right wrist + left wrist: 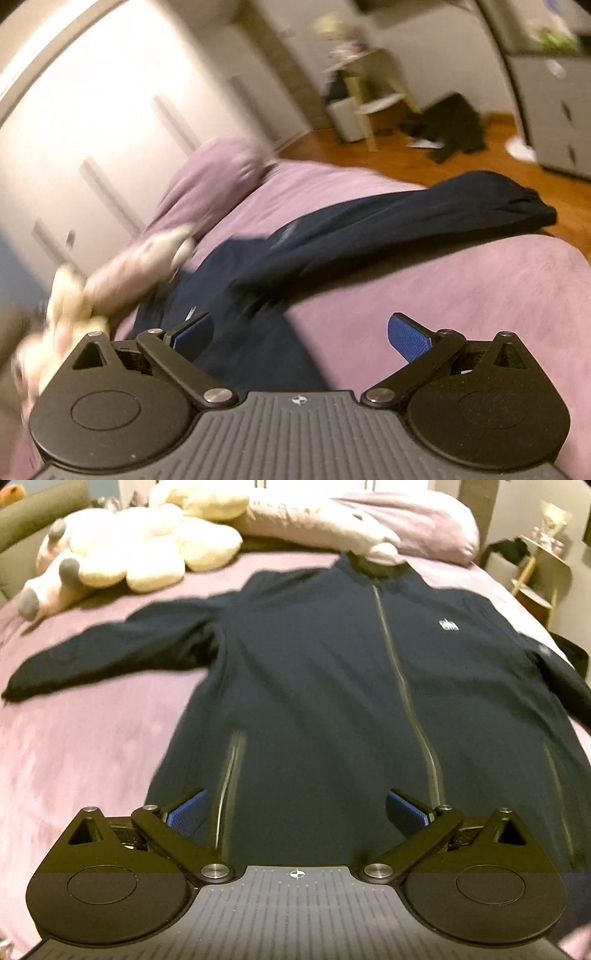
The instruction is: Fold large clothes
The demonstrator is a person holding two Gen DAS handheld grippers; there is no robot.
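Navy jacket (332, 686) lies flat, front up, on the bed (92, 746), which has a lilac cover. Zip closed down the middle, collar towards the pillows (417, 520), hem nearest the left tool. Both sleeves spread outward; the sleeve (424, 221) on the right-tool side runs out to the bed edge, cuff at or just over it, can't tell which.

Left tool (295, 808): jaws wide apart, holding nothing, poised over the hem area. Blue pads (186, 810) frame the cloth between a pocket zip and the main zip. Contact with the fabric can't be judged.

Right tool (301, 334): jaws also wide apart, nothing gripped. It sits over the jacket's side edge, one finger above navy cloth, the other above bare cover. That view is badly motion-blurred.

Plush toys (147, 550) piled near the pillows, one touching or overlapping the collar. A small side table (369, 81) and dark clothing (450, 125) on the wood floor beyond the bed.
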